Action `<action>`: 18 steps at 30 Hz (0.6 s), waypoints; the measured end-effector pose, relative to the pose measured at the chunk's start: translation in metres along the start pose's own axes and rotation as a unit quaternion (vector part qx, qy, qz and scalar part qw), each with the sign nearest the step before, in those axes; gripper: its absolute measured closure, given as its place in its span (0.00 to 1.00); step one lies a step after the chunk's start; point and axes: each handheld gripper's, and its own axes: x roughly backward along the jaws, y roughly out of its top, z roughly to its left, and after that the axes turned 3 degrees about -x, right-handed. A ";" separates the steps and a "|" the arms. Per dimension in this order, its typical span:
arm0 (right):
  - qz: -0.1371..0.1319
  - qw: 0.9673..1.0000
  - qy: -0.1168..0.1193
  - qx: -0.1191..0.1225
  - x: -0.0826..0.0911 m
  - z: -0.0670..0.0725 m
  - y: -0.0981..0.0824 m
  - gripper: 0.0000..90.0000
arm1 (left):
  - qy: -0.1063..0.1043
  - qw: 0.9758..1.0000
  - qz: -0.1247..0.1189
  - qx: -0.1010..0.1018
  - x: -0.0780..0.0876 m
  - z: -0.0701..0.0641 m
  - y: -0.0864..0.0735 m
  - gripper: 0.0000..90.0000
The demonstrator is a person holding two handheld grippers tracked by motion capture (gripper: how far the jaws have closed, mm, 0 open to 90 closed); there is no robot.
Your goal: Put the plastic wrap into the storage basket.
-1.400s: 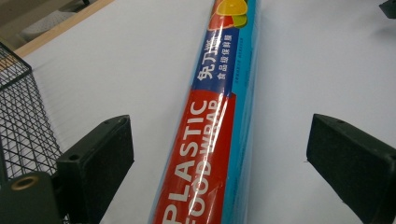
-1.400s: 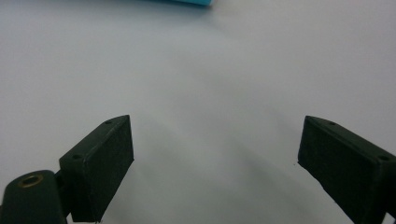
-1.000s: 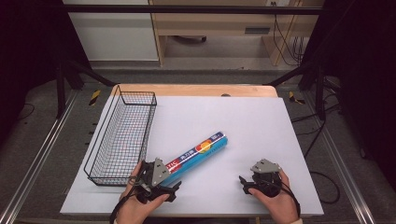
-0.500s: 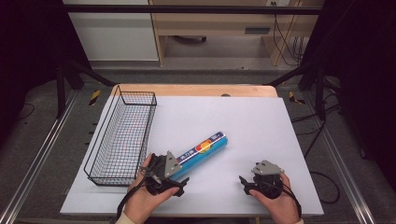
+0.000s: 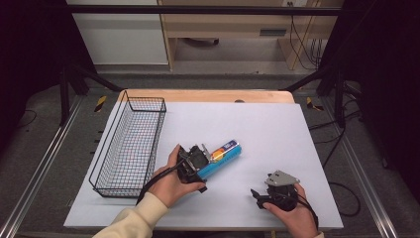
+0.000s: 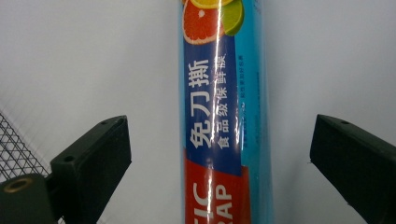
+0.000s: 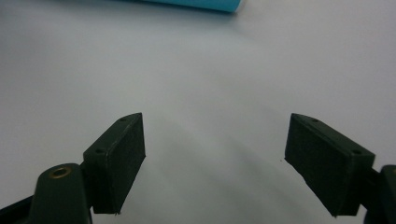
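Note:
A blue cling-wrap roll (image 5: 225,151) with a red band and fruit pictures lies slanted on the white table top (image 5: 257,129). My left gripper (image 5: 197,159) is over the roll's near end. In the left gripper view the roll (image 6: 224,116) runs up the middle between the two wide-apart jaws of my left gripper (image 6: 219,137), and neither jaw touches it. My right gripper (image 5: 263,195) rests near the table's front right, apart from the roll. Its jaws (image 7: 215,140) stand open over bare table, with the roll's blue end (image 7: 201,3) at the top edge.
A black wire basket (image 5: 130,144) stands along the table's left side, close to my left hand; its mesh (image 6: 14,149) shows beside the left jaw. A wooden strip (image 5: 208,95) borders the table's far edge. Dark floor and metal rails surround the table.
My left gripper has moved forward and to the right along the roll's near end, so its open jaws now straddle it. The right gripper has barely moved.

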 end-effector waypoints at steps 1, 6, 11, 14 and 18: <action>0.000 1.000 0.000 0.000 0.000 0.000 0.000 0.23 | 0.000 1.000 0.000 0.000 0.000 0.000 0.000 0.06; 0.007 1.000 0.001 -0.004 -0.001 0.000 -0.001 0.23 | -0.015 1.000 0.008 -0.001 -0.012 0.005 0.007 0.08; 0.009 1.000 0.004 -0.004 -0.002 0.000 -0.001 0.22 | -0.018 1.000 0.007 0.009 -0.024 0.012 0.013 0.09; 0.010 1.000 0.005 -0.004 -0.002 0.000 -0.001 0.22 | -0.017 1.000 0.002 0.011 -0.030 0.015 0.015 0.11; 0.012 1.000 0.009 -0.006 -0.003 0.000 -0.001 0.22 | -0.031 0.999 -0.007 0.020 -0.039 0.016 0.017 0.12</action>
